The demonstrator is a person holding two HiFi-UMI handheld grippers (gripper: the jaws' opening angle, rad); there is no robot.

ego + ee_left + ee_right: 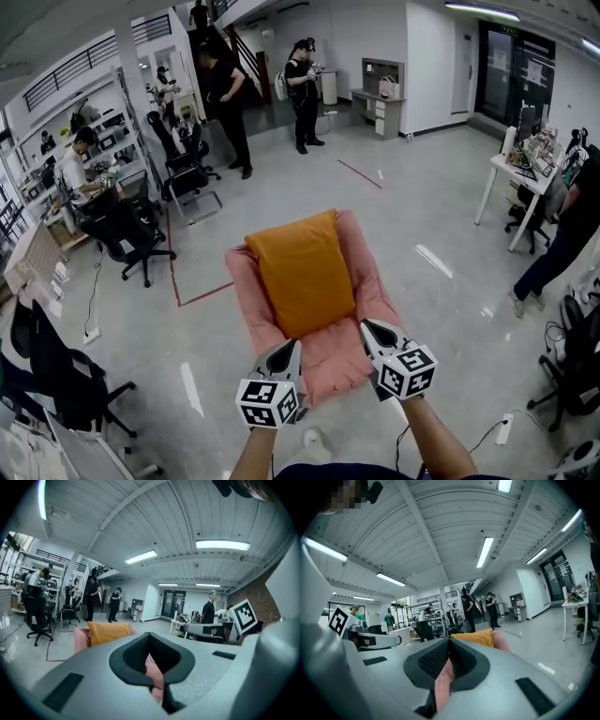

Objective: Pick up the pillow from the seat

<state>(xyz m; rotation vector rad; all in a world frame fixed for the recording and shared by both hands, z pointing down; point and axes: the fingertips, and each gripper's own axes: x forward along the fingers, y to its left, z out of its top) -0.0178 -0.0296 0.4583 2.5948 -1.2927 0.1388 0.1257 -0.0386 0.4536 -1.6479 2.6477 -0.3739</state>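
Pillow: orange, rectangular, lying flat along the middle of the pink seat, its far end at the seat's far edge. Untouched by either gripper.

Pink seat: soft, padded, with raised side rolls flanking the pillow; the near edge faces the person.

Left gripper: at the near left corner of the seat. Jaws closed down to a narrow slit, with a fold of the seat's pink fabric pinched between them, as the left gripper view shows.

Right gripper: at the near right corner of the seat. Jaws likewise drawn together on a fold of pink fabric, which fills the gap in the right gripper view.

Markings: each gripper carries a cube with black-and-white square markers, left cube, right cube. These are patterns only, not lettering.

Surroundings: glossy grey floor with a red line; black office chair to the left; white bench at right, loaded with small items too small to tell; several people standing in the background.
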